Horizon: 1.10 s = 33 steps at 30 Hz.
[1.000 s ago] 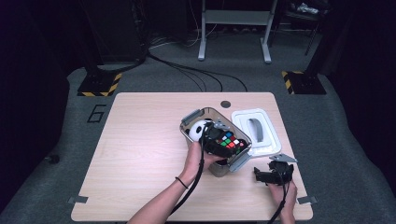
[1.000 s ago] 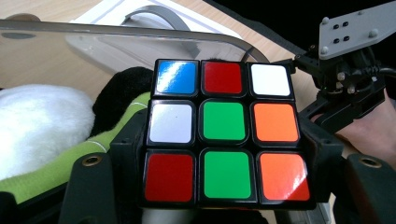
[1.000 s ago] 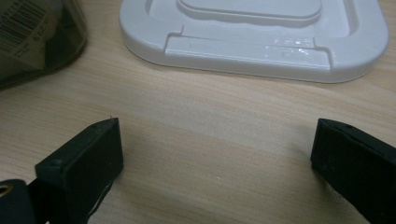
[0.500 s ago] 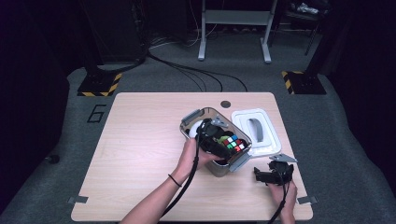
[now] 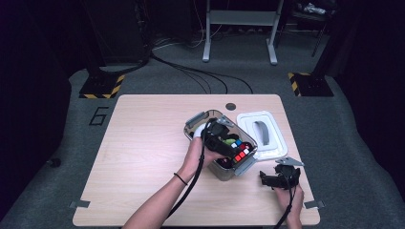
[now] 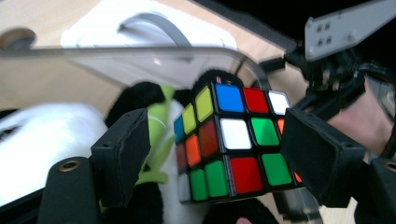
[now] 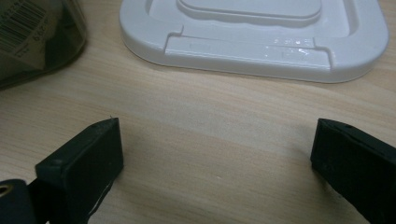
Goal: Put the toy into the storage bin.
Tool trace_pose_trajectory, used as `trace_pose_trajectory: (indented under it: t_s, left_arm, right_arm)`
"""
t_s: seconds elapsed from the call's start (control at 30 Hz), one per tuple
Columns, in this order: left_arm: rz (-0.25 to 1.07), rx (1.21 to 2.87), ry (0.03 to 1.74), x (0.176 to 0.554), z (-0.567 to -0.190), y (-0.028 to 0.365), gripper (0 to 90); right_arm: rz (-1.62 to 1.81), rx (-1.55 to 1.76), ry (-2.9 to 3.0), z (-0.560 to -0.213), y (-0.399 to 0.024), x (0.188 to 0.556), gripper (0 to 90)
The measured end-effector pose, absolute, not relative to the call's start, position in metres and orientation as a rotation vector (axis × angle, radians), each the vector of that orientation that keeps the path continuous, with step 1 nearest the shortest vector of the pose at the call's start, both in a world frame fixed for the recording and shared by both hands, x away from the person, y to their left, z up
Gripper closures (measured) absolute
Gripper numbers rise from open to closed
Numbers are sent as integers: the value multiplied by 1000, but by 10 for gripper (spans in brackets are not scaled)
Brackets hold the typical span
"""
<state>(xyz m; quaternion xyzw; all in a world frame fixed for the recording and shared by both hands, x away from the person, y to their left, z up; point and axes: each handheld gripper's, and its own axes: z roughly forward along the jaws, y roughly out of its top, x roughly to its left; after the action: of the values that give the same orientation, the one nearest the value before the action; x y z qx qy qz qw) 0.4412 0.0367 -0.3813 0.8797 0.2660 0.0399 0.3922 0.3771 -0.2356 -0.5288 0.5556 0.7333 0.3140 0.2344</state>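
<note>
A clear plastic container (image 5: pixel 222 169) with grey clips stands mid-table. It holds a black, white and green plush toy (image 5: pixel 197 130) and a scrambled puzzle cube (image 5: pixel 240 151). My left gripper (image 5: pixel 223 142) reaches down into the container. In the left gripper view its jaws (image 6: pixel 217 127) flank the cube (image 6: pixel 233 135). They have just been closing. The right pad (image 6: pixel 322 158) sits at the cube's edge, and the left pad (image 6: pixel 122 154) stands apart from it beside green plush (image 6: pixel 158 126). My right gripper (image 5: pixel 276 177) rests on the table near the front right, open over bare wood (image 7: pixel 215 140).
The container's white lid (image 5: pixel 265 133) lies flat to the right of it, just ahead of my right gripper (image 7: pixel 254 37). The table's front edge is close behind the right hand. Cables and a metal stand are on the floor beyond the table.
The left gripper has shifted slightly right inside the container, from over the white plush to around the cube. The right hand has stayed put.
</note>
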Motion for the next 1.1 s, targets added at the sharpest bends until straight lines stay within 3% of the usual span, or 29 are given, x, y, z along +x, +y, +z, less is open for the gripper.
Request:
trace_pose_trajectory:
  t_s: [0.27,0.47,0.77,1.1]
  left_arm:
    - [110,2200,681,440,-384,39,239]
    - [147,2154,719,439,-376,54,148]
    - [278,2111,829,428,-373,123,100]
    - [407,2061,1085,415,-409,221,49]
  right_arm:
    - [864,1527,2010,-529,-236,377,15]
    - [863,1525,2013,-529,-236,377,15]
    - [863,1525,2013,-529,-236,377,16]
    - [861,1525,2013,-529,-236,377,15]
